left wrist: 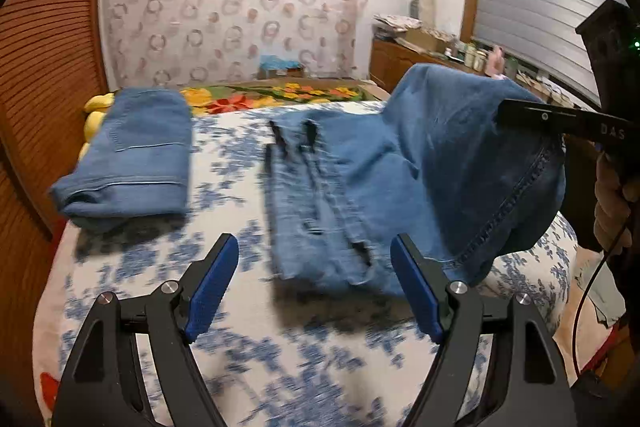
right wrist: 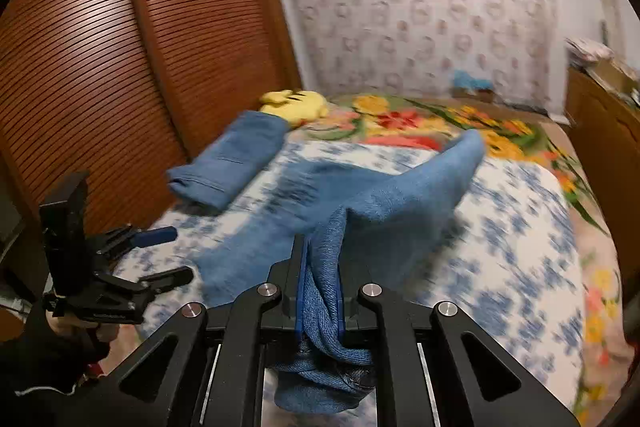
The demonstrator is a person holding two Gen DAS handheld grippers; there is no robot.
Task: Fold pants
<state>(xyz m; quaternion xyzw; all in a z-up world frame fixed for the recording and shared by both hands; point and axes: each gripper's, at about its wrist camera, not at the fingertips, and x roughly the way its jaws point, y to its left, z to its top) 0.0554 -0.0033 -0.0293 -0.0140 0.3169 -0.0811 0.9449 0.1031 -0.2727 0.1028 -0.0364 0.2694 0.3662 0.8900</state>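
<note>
While right gripper (right wrist: 320, 279) clamps jeans (left wrist: 360, 187), one folded pair (left wrist: 136, 155) aside

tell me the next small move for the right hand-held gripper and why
Probably carry the lifted part across and lay it over the flat part. The right hand-held gripper is shut on a bunched fold of the jeans, holding it raised above the bed while the rest lies flat. The left hand-held gripper is open and holds nothing.
</note>
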